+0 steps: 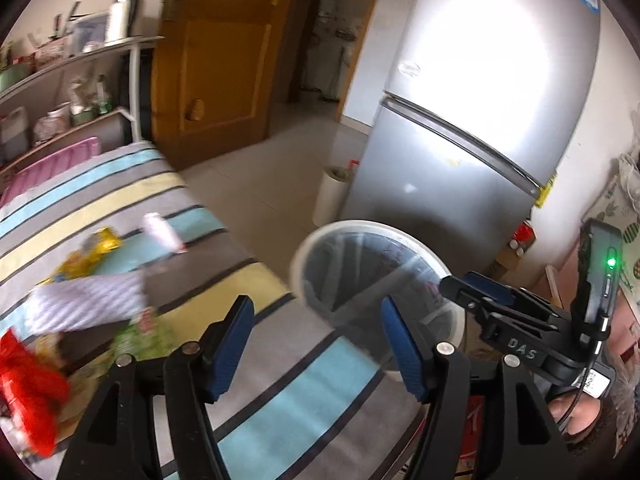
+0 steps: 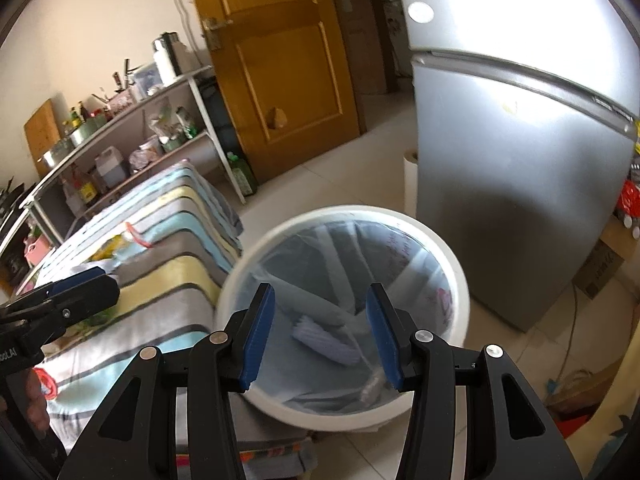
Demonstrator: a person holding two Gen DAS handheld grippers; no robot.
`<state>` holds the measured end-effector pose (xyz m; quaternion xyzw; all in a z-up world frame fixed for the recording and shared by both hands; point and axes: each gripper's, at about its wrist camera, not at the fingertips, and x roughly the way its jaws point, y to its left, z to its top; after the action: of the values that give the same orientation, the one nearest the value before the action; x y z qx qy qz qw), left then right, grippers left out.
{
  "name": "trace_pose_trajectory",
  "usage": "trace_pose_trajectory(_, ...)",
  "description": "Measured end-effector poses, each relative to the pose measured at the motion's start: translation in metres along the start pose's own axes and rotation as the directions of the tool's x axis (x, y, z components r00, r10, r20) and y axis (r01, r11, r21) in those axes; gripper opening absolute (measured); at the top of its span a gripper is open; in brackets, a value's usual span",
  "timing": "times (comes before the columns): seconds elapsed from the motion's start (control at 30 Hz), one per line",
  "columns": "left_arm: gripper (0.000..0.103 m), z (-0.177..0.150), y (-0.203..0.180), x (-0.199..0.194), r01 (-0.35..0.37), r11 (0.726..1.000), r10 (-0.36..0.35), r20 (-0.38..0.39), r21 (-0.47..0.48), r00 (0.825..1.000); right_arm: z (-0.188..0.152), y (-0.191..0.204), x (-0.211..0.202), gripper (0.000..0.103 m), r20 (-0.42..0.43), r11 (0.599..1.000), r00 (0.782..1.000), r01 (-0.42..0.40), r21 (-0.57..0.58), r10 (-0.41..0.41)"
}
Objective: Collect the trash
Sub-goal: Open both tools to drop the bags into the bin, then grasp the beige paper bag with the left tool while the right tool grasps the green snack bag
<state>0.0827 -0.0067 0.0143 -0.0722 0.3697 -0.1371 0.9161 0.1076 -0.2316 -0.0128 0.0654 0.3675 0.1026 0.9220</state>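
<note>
Honestly, with my right claw (image 2: 320, 334) spread empty over the bin (image 2: 456, 264) and left claw (image 1: 318, 346) spread empty too, wrappers (image 1: 86, 308) at 9 o'clock on the worktop (image 1: 320, 376) could slide off if I grab sloppily.

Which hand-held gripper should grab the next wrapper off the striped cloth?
Left. The left hand-held gripper is open and empty over the striped cloth, with the wrappers just beside it. The right hand-held gripper, also open, sits over the bin, farther from them.
</note>
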Motion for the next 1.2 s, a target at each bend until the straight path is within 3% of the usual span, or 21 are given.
trace_pose_trajectory(0.33, 0.07, -0.022, 0.049, -0.057, -0.112, 0.992, 0.116, 0.074, -0.061, 0.991, -0.004, 0.062, -0.02, 0.049, 0.046, 0.991, 0.993, -0.104, -0.089, 0.108)
trace_pose_trajectory(0.57, 0.074, -0.04, 0.086, -0.096, -0.193, 0.976, 0.204, 0.122, -0.101, 0.971, -0.011, 0.108, -0.015, 0.049, 0.026, 0.97, 0.981, -0.183, -0.162, 0.19)
trace_pose_trajectory(0.83, 0.077, -0.068, 0.15, -0.126, -0.296, 0.931, 0.323, 0.101, -0.215, 0.941, -0.021, 0.158, 0.003, 0.051, -0.028, 0.938, 0.963, -0.268, -0.22, 0.269)
trace_pose_trajectory(1.03, 0.081, -0.082, 0.184, -0.138, -0.323, 0.911, 0.355, 0.087, -0.258, 0.931, -0.025, 0.188, 0.023, 0.055, -0.07, 0.926, 0.956, -0.294, -0.235, 0.286)
trace_pose_trajectory(1.2, 0.085, -0.094, 0.202, -0.134, -0.307, 0.912, 0.333, 0.055, -0.271, 0.941, -0.029, 0.208, 0.035, 0.056, -0.093, 0.914, 0.953, -0.303, -0.271, 0.289)
